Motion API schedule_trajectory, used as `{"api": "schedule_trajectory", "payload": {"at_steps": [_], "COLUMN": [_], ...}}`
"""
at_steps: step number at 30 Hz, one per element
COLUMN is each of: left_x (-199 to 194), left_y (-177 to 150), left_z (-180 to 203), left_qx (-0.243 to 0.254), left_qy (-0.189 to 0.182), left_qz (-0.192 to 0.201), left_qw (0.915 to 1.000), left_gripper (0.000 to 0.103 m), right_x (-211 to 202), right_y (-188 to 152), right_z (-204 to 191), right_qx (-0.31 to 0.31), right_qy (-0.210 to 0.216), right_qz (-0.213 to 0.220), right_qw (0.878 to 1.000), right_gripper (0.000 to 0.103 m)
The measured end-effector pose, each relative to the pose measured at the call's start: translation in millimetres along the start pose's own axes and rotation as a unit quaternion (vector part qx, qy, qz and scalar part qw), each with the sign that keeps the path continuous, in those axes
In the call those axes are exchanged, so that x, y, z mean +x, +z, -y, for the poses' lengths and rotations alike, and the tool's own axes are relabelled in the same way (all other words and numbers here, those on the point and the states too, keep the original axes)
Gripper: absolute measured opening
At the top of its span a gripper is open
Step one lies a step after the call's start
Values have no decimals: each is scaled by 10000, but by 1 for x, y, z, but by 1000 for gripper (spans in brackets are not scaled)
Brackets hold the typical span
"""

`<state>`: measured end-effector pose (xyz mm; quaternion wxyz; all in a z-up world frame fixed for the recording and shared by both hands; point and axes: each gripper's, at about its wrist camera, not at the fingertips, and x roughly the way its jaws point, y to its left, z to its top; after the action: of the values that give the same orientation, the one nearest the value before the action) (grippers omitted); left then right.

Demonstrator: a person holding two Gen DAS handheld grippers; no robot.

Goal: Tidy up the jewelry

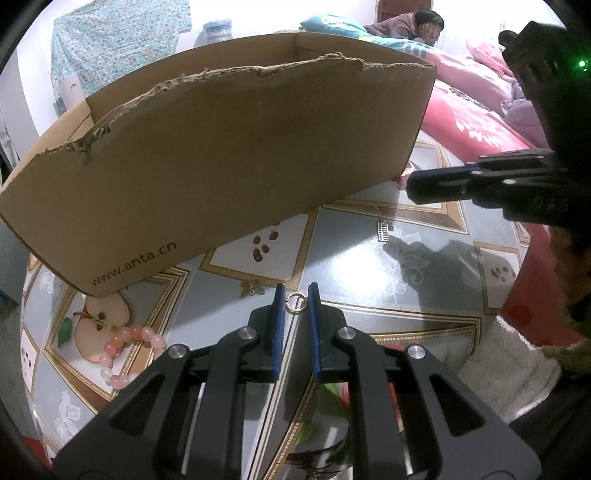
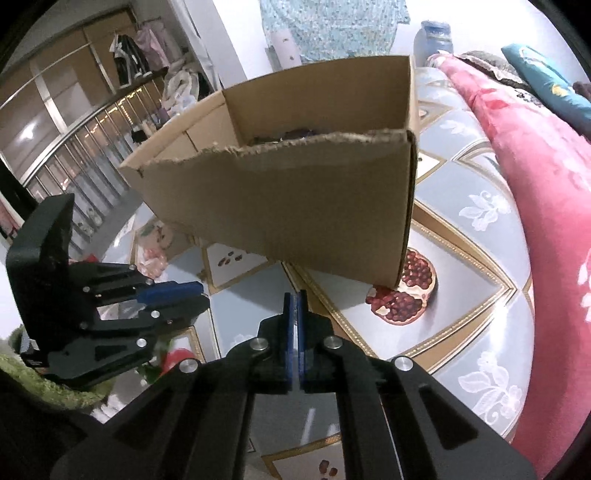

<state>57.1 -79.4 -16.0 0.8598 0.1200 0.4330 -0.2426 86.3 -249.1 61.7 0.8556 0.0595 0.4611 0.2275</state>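
Left gripper (image 1: 296, 295) pinched a small gold ring (image 1: 296, 301) between its narrow blue pads above the patterned table (image 1: 369, 258). Right gripper (image 2: 296, 295) had its jaws pressed shut on nothing visible. Pink beads (image 1: 125, 347) lay at nine o'clock, a pendant (image 1: 384, 229) at one o'clock, the box (image 1: 221, 166) beyond at twelve.

Glossy fruit-print tablecloth (image 2: 480, 206) reflects bright light. Beside it, red floral quilt (image 2: 546, 206). Beyond it, white wall (image 1: 122, 7), glass-fronted wooden wardrobe (image 2: 66, 110).
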Motion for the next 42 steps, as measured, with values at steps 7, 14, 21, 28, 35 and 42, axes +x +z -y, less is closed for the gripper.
{"api": "schedule_trajectory", "payload": {"at_steps": [7, 14, 21, 28, 35, 42], "left_x": [0, 0, 1, 1, 1, 1], "left_y": [0, 1, 1, 0, 0, 0], "left_z": [0, 2, 3, 4, 5, 4], "left_qx": [-3, 14, -2, -6, -7, -3], "left_qy": [1, 17, 12, 11, 13, 12], "left_qz": [1, -4, 1, 5, 8, 8], "left_qw": [10000, 10000, 10000, 10000, 10000, 10000], "left_gripper": [11, 11, 11, 11, 11, 11], "right_x": [15, 33, 30, 31, 32, 19], "right_y": [-7, -11, -7, -7, -6, -3], "right_z": [-17, -33, -25, -26, -27, -21], "right_qx": [-317, -948, -722, -702, -684, -528], "right_qy": [-242, -834, -620, -600, -599, -616], "right_qz": [-286, -313, -325, -327, -333, -180], "right_qw": [9988, 9915, 9949, 9952, 9953, 9965], "right_gripper": [35, 34, 8, 7, 7, 7]}}
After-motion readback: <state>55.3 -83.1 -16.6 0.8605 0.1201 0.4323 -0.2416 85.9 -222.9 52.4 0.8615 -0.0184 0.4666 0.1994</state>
